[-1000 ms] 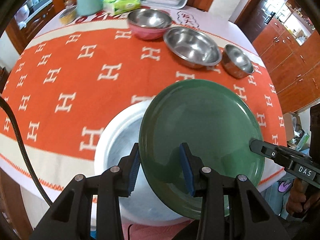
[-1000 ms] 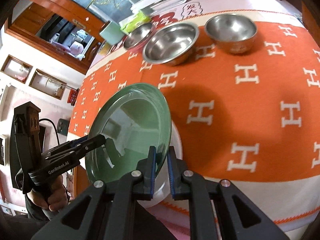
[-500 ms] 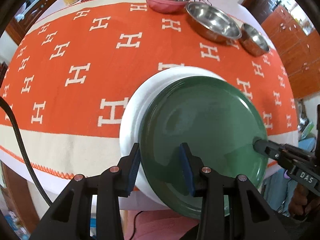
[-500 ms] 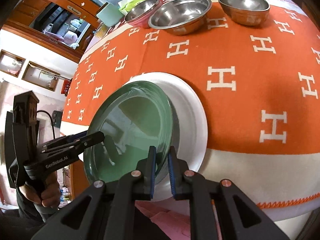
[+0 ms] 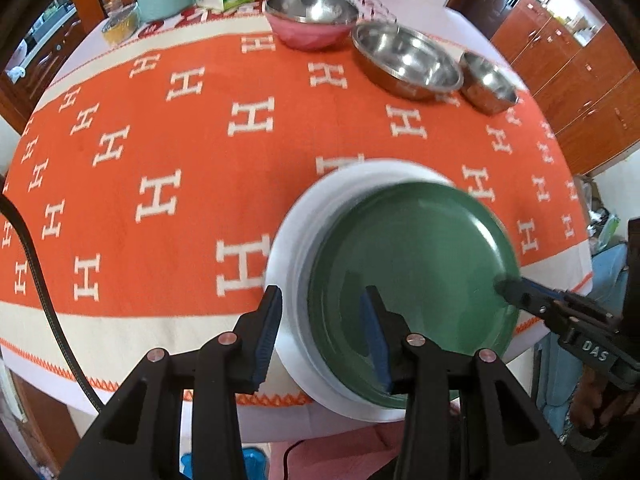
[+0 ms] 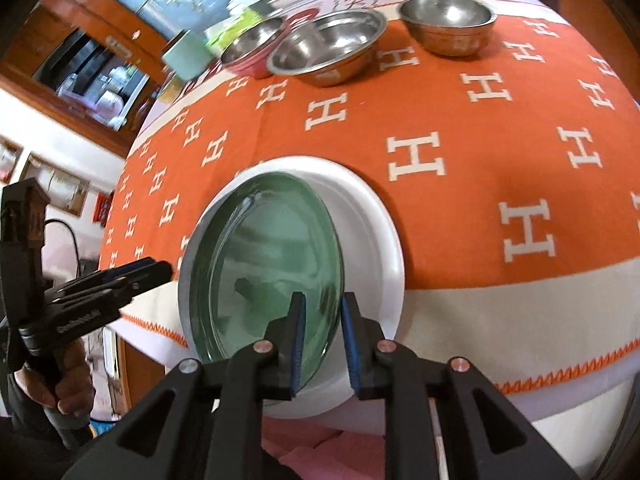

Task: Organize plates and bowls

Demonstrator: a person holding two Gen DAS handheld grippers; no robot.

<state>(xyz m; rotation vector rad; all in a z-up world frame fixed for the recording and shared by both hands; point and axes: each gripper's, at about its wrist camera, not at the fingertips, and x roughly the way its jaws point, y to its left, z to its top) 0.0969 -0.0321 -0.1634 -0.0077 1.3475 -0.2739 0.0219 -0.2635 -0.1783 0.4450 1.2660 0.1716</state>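
Green plate [image 5: 416, 280] between both steeply down-tilted claws, pads apart, just opening.

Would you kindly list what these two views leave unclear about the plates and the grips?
- Left wrist: white plate middle, hidden under green plate.
- Left gripper: pad contact on the rim blurred.
- Right wrist: right gripper pads' contact unclear.
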